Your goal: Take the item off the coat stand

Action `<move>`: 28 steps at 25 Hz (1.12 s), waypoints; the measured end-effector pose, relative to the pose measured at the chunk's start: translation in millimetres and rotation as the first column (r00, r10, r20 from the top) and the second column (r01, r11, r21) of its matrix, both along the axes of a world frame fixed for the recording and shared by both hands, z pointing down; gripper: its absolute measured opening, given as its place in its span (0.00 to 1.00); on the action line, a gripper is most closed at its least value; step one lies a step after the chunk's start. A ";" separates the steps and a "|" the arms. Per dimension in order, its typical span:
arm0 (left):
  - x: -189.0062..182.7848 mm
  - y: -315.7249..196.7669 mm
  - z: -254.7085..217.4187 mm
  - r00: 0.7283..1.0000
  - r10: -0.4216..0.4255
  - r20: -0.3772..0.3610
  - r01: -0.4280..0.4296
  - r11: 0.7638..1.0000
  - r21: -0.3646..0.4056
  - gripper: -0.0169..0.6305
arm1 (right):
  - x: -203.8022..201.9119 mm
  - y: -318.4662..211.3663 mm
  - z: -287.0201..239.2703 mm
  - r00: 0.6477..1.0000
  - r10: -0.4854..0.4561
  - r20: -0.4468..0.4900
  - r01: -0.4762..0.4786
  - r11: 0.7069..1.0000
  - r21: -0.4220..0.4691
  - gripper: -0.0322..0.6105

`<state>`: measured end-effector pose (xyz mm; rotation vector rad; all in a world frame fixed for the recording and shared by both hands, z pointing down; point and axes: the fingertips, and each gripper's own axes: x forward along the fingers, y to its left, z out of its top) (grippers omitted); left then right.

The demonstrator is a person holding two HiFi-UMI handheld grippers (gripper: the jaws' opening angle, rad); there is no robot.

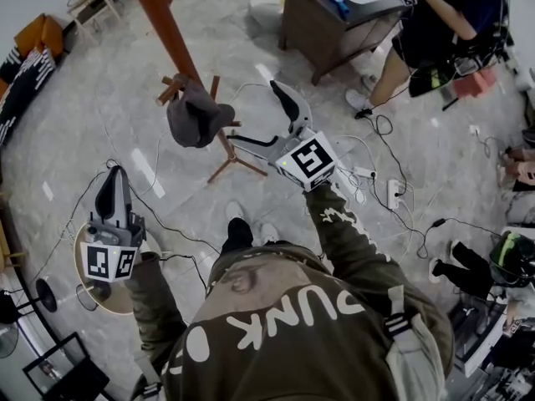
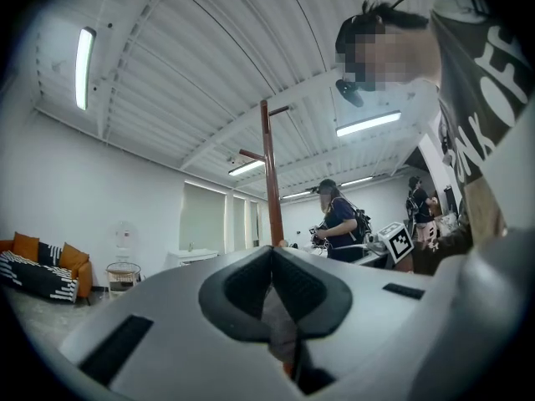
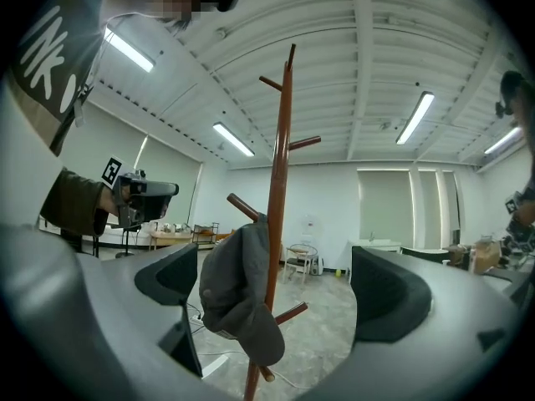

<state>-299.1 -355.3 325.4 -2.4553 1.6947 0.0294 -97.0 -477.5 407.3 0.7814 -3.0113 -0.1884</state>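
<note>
A dark grey cap hangs on a low peg of the brown wooden coat stand. My right gripper is open just to the right of the cap, not touching it. In the right gripper view the cap and the stand's pole sit ahead, framed between the spread jaws of the right gripper. My left gripper is held low at the left, well away from the stand, with its jaws together. In the left gripper view the left gripper is shut on nothing, and the pole rises beyond it.
Cables and a power strip lie on the marble floor right of the stand. A wooden desk with a person beside it stands at the back. A round side table is under my left gripper. An orange sofa is at far left.
</note>
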 end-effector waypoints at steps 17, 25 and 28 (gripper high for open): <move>-60.6 -73.0 3.4 1.000 0.023 -0.018 -0.023 1.000 0.007 0.03 | -86.3 -44.0 43.5 0.990 -0.085 -0.116 0.081 0.996 -0.036 0.64; -70.7 -78.2 7.1 0.999 0.025 -0.020 -0.025 1.000 0.002 0.03 | -91.9 -46.4 44.5 0.986 -0.048 -0.162 0.053 0.998 0.025 0.12; -72.4 -76.8 7.9 0.999 0.026 -0.020 -0.026 1.000 0.002 0.03 | -89.3 -48.4 44.3 0.987 -0.028 -0.161 0.032 0.999 0.025 0.10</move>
